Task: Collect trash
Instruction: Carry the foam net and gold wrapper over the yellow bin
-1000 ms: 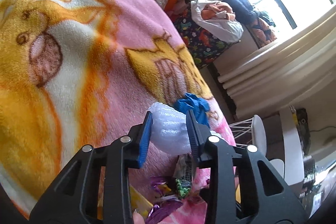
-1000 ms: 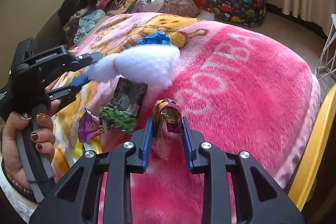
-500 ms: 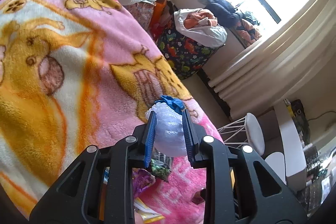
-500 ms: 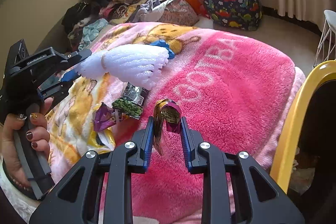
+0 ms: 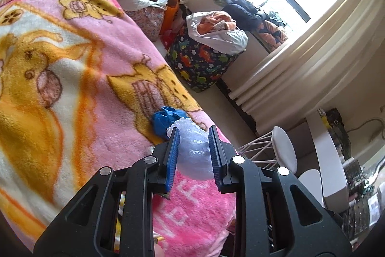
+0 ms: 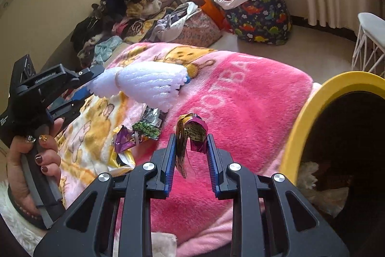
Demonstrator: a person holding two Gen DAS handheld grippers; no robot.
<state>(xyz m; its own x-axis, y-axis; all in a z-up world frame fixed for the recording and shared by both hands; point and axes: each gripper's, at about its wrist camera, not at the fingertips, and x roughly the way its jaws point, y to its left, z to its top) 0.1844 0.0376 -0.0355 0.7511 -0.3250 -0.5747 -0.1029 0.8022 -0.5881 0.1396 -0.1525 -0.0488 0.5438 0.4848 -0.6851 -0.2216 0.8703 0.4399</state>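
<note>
My left claw (image 5: pixel 193 148) is clamping a wad of white foam wrap (image 5: pixel 195 155), its blue pads pressing in from both sides, and from the right wrist view the same wad (image 6: pixel 146 86) is hanging in the air above the bed's pink blanket (image 6: pixel 252 100). My right claw (image 6: pixel 190 148) is pinching a crumpled magenta-and-gold wrapper (image 6: pixel 192 134), which is standing up between the narrowed pads, clear of the blanket. A blue crumpled scrap (image 5: pixel 166 119) is lying on the blanket just beyond the foam (I cannot tell whether it is touching the wad). More litter is lying on the blanket between the two claws: a dark packet with green peas printed on it (image 6: pixel 146 124) and a purple wrapper (image 6: pixel 125 141) beside it. At the right edge of the right wrist view, a yellow-rimmed bin (image 6: pixel 310 112) is standing beside the bed, something pale, probably paper, showing inside. My hand (image 6: pixel 31 160) is gripping the left claw's handle.
</note>
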